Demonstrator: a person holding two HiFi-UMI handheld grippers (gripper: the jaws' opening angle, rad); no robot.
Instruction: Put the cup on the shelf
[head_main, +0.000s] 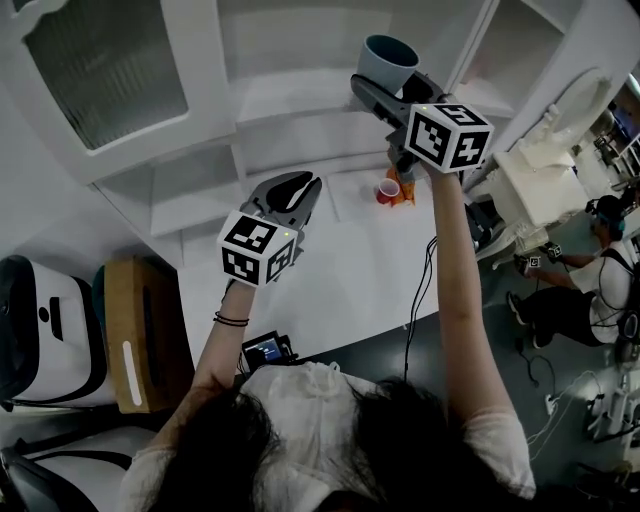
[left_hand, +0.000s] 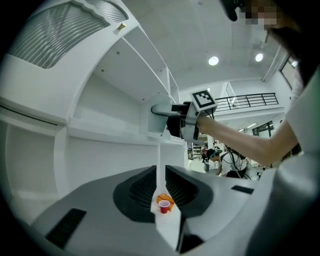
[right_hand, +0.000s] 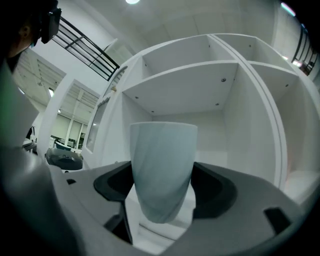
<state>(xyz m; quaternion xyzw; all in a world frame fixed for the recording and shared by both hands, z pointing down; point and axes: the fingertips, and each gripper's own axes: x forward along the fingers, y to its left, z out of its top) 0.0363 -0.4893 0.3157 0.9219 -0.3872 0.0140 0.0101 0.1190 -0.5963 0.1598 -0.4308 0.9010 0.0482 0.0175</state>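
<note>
Clamped upright between the right gripper's (head_main: 392, 95) jaws, the pale blue cup (right_hand: 162, 170) is held up in front of the white shelf's (right_hand: 200, 82) open compartment, carried but not yet set down. Next, I judge, it needs easing in over a board, lowering level, then releasing. The left gripper (head_main: 298, 188) hangs lower above the table (head_main: 330, 290), jaws a slit apart on nothing.

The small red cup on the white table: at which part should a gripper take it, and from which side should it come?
Probably its side wall, just under the rim, one jaw on each side: the small red cup stands upright with its mouth up, so the wall is free. Come from the person's side, because an orange thing lies close against its far side.
</note>
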